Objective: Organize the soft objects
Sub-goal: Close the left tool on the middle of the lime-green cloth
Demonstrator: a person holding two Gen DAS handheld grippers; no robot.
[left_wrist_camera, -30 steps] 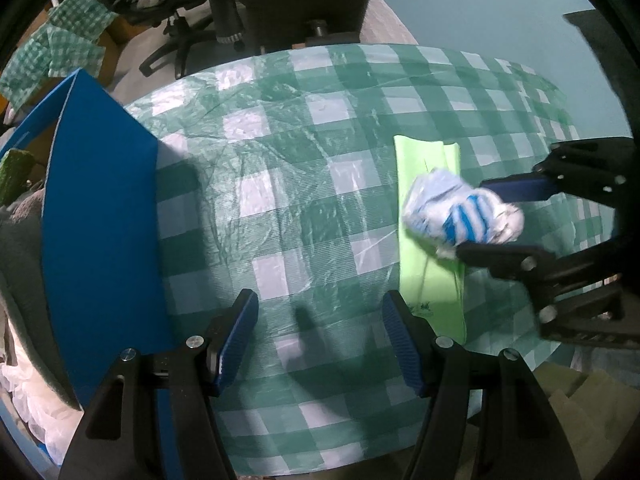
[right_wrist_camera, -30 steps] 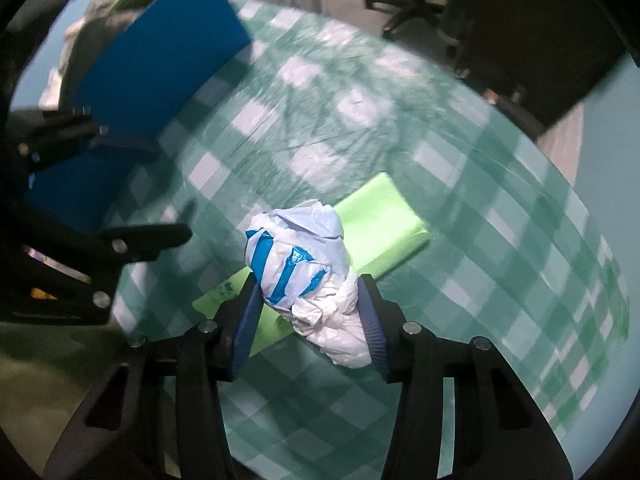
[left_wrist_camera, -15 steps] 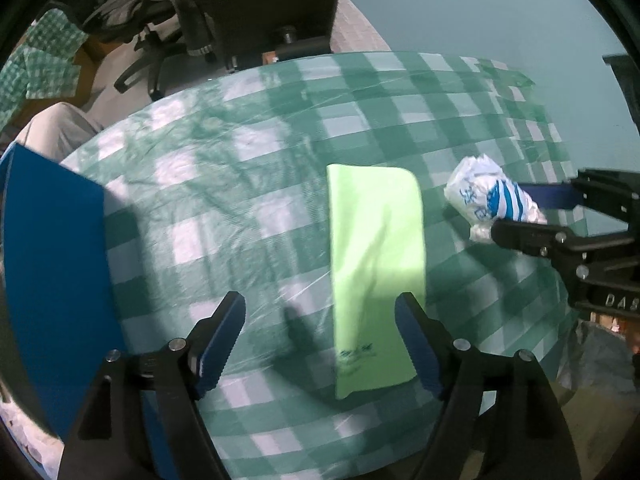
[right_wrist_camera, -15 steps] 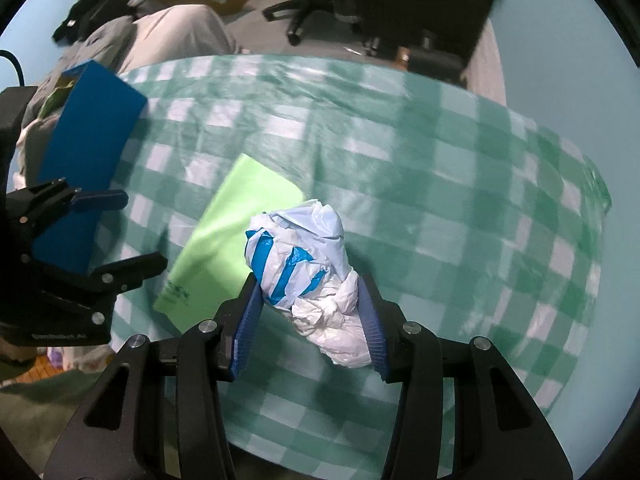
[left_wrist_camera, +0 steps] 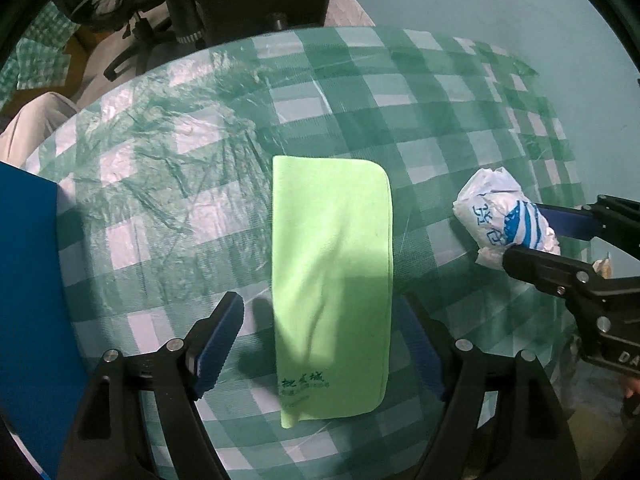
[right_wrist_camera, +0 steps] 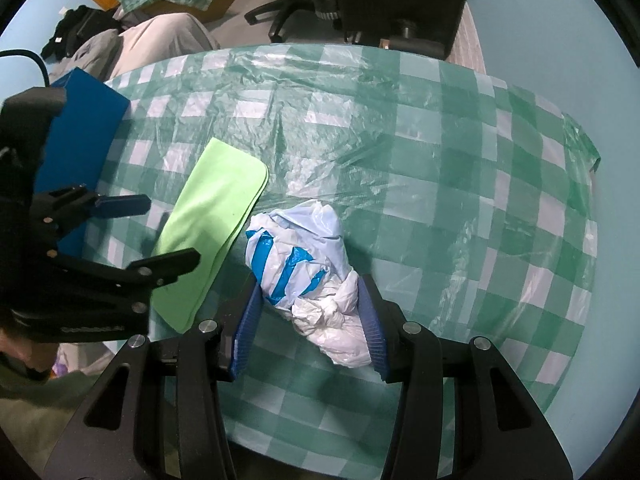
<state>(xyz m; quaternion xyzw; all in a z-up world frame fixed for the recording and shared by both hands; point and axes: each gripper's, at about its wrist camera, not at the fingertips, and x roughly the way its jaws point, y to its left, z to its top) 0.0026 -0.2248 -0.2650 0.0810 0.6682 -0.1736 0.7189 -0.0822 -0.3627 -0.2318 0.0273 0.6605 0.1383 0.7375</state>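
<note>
From the left wrist, the left gripper (left_wrist_camera: 320, 344) hangs spread wide over the green cloth (left_wrist_camera: 332, 280), the bag (left_wrist_camera: 500, 212) well to its right, while the right wrist shows the right gripper (right_wrist_camera: 308, 320) clamped on that bag (right_wrist_camera: 308, 264), just beside the cloth (right_wrist_camera: 212, 220).

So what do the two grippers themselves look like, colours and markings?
Both match: the left gripper and the right gripper have black angular frames with silver screws and ribbed blue pads on the fingers. The right one's body carries white lettering, too cropped to read.
</note>
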